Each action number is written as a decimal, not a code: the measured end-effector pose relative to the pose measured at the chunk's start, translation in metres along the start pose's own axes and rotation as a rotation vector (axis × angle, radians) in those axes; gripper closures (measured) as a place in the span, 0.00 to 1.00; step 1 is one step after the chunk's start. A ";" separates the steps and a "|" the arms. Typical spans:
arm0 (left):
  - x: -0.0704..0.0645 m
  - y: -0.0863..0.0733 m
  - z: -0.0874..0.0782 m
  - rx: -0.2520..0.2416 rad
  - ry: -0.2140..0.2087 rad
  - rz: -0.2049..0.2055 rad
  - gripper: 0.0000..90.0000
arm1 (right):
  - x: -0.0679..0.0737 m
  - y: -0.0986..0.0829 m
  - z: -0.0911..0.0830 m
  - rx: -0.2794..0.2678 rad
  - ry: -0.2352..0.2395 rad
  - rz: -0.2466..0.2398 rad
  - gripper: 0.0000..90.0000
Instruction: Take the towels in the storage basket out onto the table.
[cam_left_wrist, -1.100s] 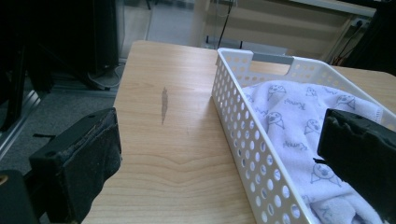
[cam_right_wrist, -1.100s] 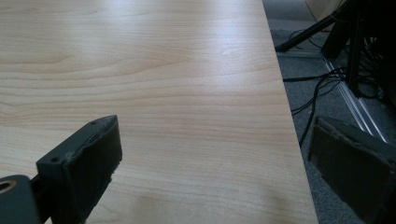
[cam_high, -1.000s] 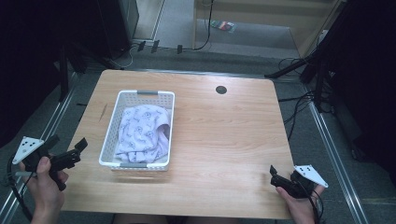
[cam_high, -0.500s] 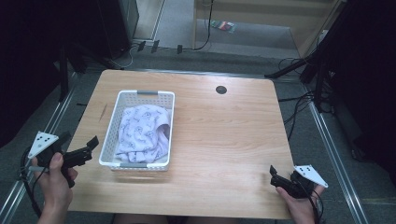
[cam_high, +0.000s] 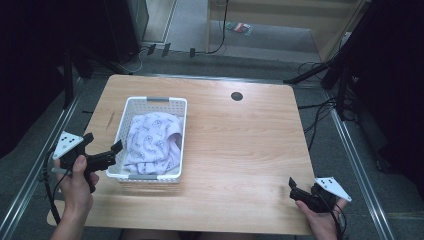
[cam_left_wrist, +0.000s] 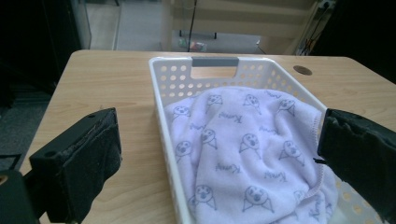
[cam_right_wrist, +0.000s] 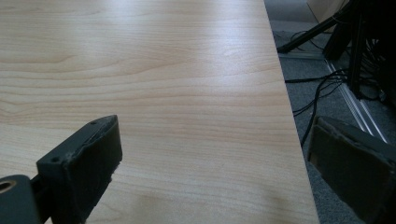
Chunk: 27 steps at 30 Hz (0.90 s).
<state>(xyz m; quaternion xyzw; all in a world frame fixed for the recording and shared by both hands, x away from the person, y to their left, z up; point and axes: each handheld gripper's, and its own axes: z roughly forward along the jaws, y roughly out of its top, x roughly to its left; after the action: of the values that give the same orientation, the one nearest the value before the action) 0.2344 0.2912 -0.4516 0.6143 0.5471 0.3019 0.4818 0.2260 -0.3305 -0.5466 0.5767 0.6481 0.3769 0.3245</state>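
Progress: early. The towel (cam_high: 151, 142) lies bunched inside the basket (cam_high: 131, 110), untouched by either tool. Judged from this, the grasp is not yet made; reach, pinch and lift are all left to do.

Towel: pale lilac with small printed faces, heaped against the near half of the basket, left of centre in the high view. The basket sits on the tabletop (cam_high: 240, 150), its grey handle at the far end.

Left tool (cam_high: 116, 151): lower left of the high view, just outside the basket's left wall near its front corner, jaws spread wide and holding nothing. In the left gripper view the towel (cam_left_wrist: 252, 154) fills the centre between the two jaws. One jaw sits at lower left over bare wood. The other, at right, overlaps the towel's stitched hem, though I cannot tell if it touches. The basket (cam_left_wrist: 163, 116) rim runs up between them.

Right tool (cam_high: 294, 188): lower right of the high view, near the tabletop's front edge, well apart from the basket. Jaws released, empty, over bare wood.
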 end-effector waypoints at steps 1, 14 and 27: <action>-0.002 0.001 0.001 0.001 -0.002 0.004 0.00 | 0.000 0.000 0.000 0.000 0.000 0.000 0.04; -0.018 0.008 0.021 0.008 -0.002 0.021 0.00 | 0.000 0.000 0.000 0.000 0.004 -0.001 0.03; -0.025 0.009 0.051 0.069 -0.044 -0.017 0.00 | 0.000 0.000 0.000 0.001 0.007 -0.001 0.04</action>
<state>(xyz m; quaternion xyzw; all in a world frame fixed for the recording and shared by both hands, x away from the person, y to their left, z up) 0.2780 0.2542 -0.4572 0.6325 0.5517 0.2650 0.4747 0.2258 -0.3308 -0.5465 0.5751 0.6497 0.3785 0.3223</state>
